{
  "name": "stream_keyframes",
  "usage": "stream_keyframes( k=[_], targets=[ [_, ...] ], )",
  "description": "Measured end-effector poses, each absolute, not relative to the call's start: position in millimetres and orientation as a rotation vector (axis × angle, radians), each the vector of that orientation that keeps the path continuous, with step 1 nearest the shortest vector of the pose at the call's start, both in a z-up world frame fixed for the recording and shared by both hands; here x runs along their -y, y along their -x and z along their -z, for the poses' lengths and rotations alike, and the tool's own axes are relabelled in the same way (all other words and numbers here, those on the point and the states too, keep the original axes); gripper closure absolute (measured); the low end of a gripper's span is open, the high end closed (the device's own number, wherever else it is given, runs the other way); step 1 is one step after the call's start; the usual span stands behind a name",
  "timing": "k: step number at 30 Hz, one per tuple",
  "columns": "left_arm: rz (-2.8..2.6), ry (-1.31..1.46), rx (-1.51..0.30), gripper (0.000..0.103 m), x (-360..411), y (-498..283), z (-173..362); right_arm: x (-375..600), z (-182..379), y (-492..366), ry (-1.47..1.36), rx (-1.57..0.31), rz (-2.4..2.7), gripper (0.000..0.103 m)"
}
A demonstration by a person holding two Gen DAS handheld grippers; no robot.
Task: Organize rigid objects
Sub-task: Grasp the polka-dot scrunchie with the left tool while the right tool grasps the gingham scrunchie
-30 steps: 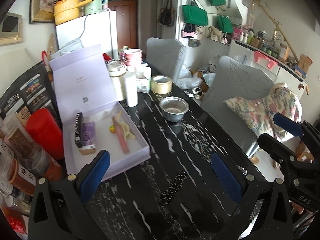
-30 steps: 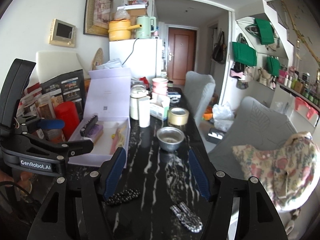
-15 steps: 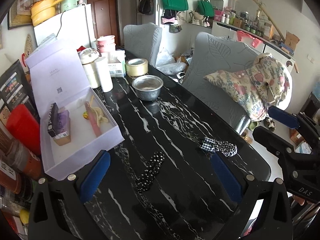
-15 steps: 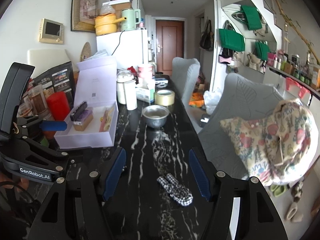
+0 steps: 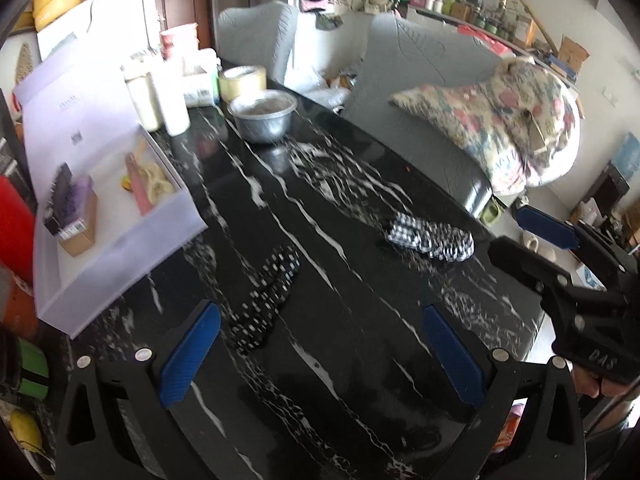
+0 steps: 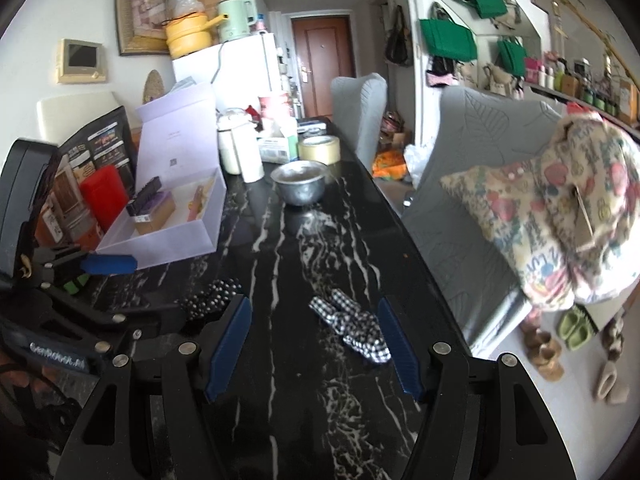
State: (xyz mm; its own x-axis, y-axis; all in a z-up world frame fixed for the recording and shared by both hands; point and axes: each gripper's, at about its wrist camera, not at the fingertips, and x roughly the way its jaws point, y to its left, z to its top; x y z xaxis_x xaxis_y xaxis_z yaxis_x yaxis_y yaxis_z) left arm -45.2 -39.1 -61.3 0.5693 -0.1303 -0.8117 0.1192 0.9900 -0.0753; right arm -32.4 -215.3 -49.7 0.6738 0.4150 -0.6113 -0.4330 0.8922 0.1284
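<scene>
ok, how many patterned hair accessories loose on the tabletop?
2. The polka-dot piece lies on the black table near the open lilac box; the checked piece lies nearer the chair-side edge. More could be hidden behind clutter.

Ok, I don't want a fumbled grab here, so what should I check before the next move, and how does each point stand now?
1. Left gripper open and empty: ok.
2. Right gripper open and empty: ok.
3. Checked hair clip lying free on the table, ahead of the right gripper: ok.
4. Dotted hair clip lying free ahead of the left gripper: ok.
5. Lilac box open, with bare floor left inside: ok.
6. Pictures sharp enough to judge how either clip should be gripped: not ok, both are blurred.
</scene>
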Motion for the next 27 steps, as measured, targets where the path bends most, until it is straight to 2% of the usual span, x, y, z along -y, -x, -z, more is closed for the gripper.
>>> stream_keyframes(
  k=[3, 24, 27],
  targets=[
    [0.150, 0.042, -0.958, 0.000, 38, 44, 69, 223, 62, 30, -0.018, -0.708, -0.484, 0.032],
    [0.042, 0.118, -1.012, 0.000, 14, 8, 116, 222, 120, -28, 0.039, -0.823, -0.458, 0.032],
    [0.042, 0.133, -1.022, 0.003, 10, 4, 122, 218, 125, -36, 0.037, -0.842, -0.475, 0.032]
  ],
)
